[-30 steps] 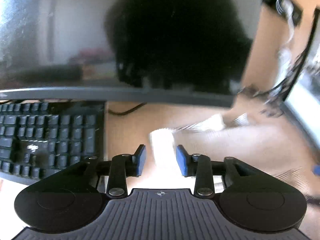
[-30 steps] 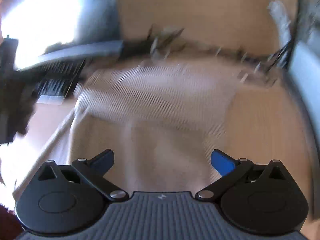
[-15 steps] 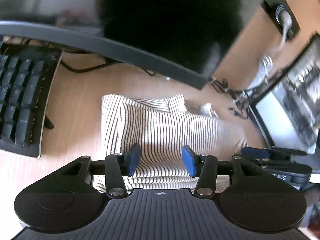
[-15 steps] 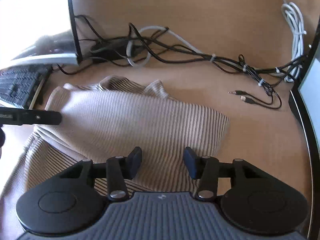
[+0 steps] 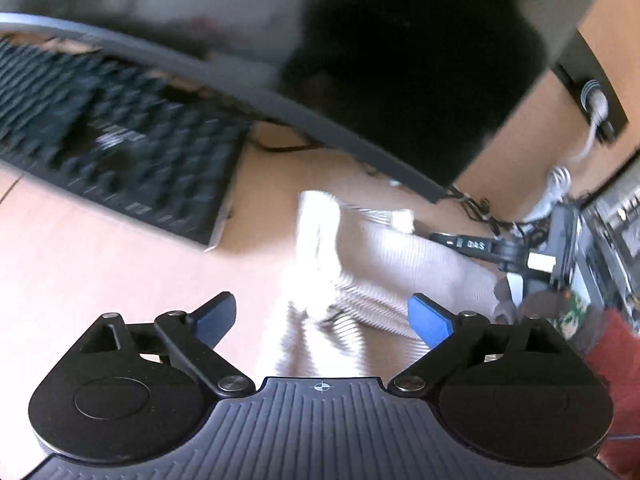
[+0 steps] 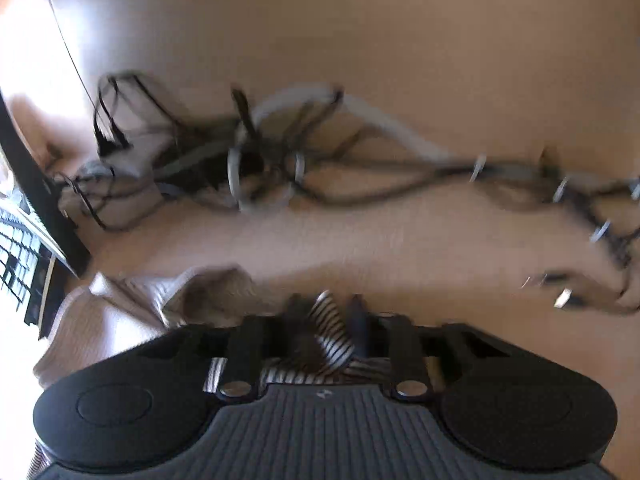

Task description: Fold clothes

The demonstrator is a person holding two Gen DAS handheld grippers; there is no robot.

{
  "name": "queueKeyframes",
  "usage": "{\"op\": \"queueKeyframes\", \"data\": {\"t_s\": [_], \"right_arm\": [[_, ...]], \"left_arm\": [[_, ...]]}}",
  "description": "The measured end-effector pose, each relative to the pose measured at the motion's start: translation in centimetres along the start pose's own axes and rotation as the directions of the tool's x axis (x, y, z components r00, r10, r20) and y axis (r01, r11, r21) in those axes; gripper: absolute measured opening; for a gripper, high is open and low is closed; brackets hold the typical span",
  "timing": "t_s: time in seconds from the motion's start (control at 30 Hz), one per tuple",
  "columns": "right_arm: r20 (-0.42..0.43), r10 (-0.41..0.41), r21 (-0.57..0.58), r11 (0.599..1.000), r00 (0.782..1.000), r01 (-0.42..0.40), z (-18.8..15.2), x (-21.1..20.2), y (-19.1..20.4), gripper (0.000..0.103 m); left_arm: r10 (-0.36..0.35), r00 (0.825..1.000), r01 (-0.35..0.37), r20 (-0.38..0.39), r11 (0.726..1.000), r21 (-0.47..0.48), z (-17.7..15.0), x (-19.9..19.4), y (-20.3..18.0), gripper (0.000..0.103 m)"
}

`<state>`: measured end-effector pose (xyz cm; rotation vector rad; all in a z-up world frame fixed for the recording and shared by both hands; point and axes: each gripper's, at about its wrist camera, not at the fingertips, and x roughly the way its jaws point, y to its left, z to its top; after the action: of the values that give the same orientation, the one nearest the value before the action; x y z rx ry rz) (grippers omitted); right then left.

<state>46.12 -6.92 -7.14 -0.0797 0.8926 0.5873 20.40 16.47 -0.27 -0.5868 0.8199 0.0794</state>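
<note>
striped garment point(image 5: 372, 264) on counter point(image 5: 100, 264) ahead of left gripper point(image 5: 324, 318), right of keyboard point(image 5: 120, 152) | since 0.5 s ago: left fingers widened from near-closed, right narrowed | left spread wide, empty | right gripper point(image 6: 328, 320) pinching a striped fold

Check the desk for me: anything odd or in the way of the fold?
Yes. A loose tangle of cables sprawls across the desk just beyond the striped garment, which the right gripper pinches. It could snag. Nothing looks spilled or damaged.

"DAS" on right hand-held gripper point(image 5: 476, 245) side.
</note>
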Motion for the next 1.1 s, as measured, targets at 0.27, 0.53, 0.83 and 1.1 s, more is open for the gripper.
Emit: {"op": "queueKeyframes", "data": {"t_s": [0.27,0.53,0.83,1.1], "right_arm": [[0.073,0.167,-0.052,0.985,0.983,-0.164,-3.4,-10.7,3.1,0.005],[-0.071,0.227,-0.098,0.968,0.971,-0.233,-13.7,-16.7,7.8,0.005],[-0.108,0.247,-0.042,0.967,0.963,-0.253,-18.7,-20.5,7.5,0.008],[0.102,0.09,0.109,0.989,0.991,-0.101,-18.1,-27.0,1.7,0.055]], "left_arm": [[-0.029,1.0,0.029,0.006,0.998,-0.059,0.6,-0.7,2.8,0.098],[-0.095,0.995,0.095,0.025,0.995,0.001,2.9,-0.6,1.5,0.099],[-0.17,0.977,0.199,-0.126,0.939,0.28,1.4,0.8,-4.2,0.085],[-0.045,0.949,0.165,-0.313,0.915,0.369,-2.4,2.4,-2.5,0.091]]}}
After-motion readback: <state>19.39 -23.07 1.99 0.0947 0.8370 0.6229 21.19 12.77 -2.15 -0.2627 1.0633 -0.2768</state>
